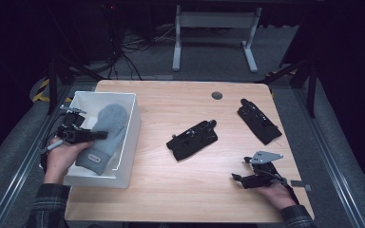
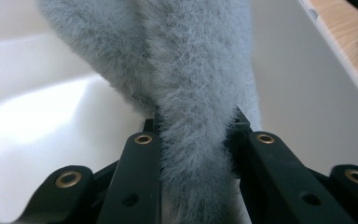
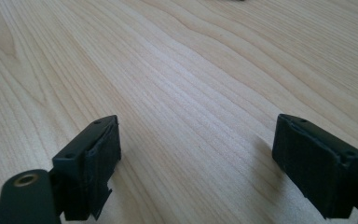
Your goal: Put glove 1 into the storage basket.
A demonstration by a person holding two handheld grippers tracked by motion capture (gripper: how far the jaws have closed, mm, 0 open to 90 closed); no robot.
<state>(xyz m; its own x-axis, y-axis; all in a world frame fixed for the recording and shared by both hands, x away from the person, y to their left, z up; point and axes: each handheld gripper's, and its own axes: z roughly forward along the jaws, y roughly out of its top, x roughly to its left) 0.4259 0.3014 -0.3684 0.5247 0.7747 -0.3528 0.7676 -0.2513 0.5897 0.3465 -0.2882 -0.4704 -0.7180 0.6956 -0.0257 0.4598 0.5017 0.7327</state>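
Observation:
A fuzzy grey mitten [image 1: 105, 135] hangs inside the white bin [image 1: 131, 137] at the table's left, its cuff toward the front. My left gripper [image 1: 100, 135] is shut on the mitten; in the left gripper view the grey mitten [image 2: 191, 93] is pinched between the two black jaws against the bin's white wall. Two black gloves lie on the wooden table [image 1: 171, 190]: one glove [image 1: 192, 139] at the centre, the other glove [image 1: 259, 121] at the right rear. My right gripper [image 1: 240, 172] rests low at the front right, jaws wide apart over bare wood, right gripper [image 3: 196, 154] holding nothing.
A round grey grommet [image 1: 216, 95] sits in the tabletop near the far edge. A white table frame [image 1: 214, 28] and cables stand on the floor beyond. Dark rails run along both sides of the table.

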